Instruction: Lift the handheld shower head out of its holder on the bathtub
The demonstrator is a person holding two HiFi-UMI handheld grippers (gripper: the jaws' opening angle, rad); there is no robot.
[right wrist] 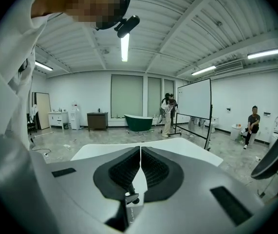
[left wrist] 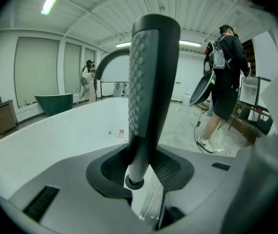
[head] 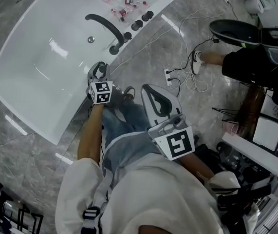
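The handheld shower head (left wrist: pixel 151 82) is a dark grey, dimpled wand. It stands upright between the jaws of my left gripper (left wrist: pixel 141 167), and both pads press on its lower stem. In the head view my left gripper (head: pixel 99 73) sits at the near rim of the white bathtub (head: pixel 41 82) and hides the shower head and its holder. My right gripper (head: pixel 154 99) hangs over the person's legs, away from the tub. Its pads (right wrist: pixel 151 169) meet with nothing between them.
A black arched faucet (head: pixel 107 26) and round knobs (head: pixel 141 21) stand on the tub's rim, with small bottles (head: pixel 117 1) lying in the tub beyond. A power strip and cables (head: pixel 170 77) lie on the marble floor. Another person (head: pixel 246 62) stands to the right.
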